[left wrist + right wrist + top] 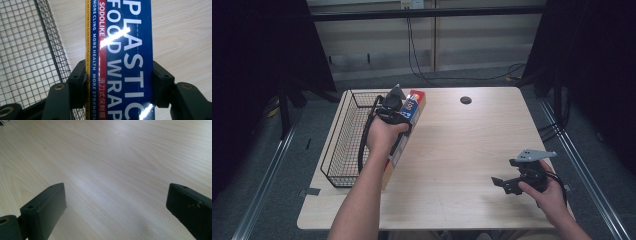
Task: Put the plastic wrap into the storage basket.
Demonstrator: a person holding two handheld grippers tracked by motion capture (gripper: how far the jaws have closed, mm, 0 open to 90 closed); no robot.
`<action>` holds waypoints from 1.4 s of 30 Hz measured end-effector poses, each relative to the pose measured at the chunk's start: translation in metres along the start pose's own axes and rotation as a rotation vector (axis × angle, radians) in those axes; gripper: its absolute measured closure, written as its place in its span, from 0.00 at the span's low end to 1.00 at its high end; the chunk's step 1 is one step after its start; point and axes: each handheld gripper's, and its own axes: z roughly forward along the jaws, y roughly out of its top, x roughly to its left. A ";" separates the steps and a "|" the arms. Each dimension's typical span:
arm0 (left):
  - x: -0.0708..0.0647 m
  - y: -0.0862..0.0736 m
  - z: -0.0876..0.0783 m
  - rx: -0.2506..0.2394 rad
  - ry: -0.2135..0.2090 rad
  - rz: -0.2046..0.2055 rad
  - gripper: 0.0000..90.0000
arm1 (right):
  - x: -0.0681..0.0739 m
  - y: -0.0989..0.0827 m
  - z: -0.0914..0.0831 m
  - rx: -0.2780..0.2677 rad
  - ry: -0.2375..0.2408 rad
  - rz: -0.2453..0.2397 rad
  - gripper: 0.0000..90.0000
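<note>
Right gripper [502, 184], jaws spread, empty; left gripper [120, 82] pinches plastic-wrap box [125, 50], lettering legible there, long axis toward 1 o'clock beside basket [343, 140].

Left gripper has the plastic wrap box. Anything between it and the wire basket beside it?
Nothing visible. The left gripper is shut on the plastic wrap box, which lies along the wire basket's right side. Only the basket's own near wall stands between; the box must clear it.

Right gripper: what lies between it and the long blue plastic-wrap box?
Only bare light wooden tabletop separates right gripper from blue plastic-wrap box, per high view.
</note>
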 end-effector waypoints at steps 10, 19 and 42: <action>0.009 -0.001 -0.005 -0.001 0.019 -0.025 0.47 | 0.001 0.000 0.001 0.009 0.008 -0.002 0.03; 0.019 -0.004 -0.009 -0.007 0.032 -0.029 0.47 | 0.001 0.000 0.001 0.006 0.006 -0.007 0.03; 0.041 -0.015 -0.011 -0.016 0.062 -0.125 0.47 | 0.002 0.000 0.001 0.011 0.010 -0.011 0.03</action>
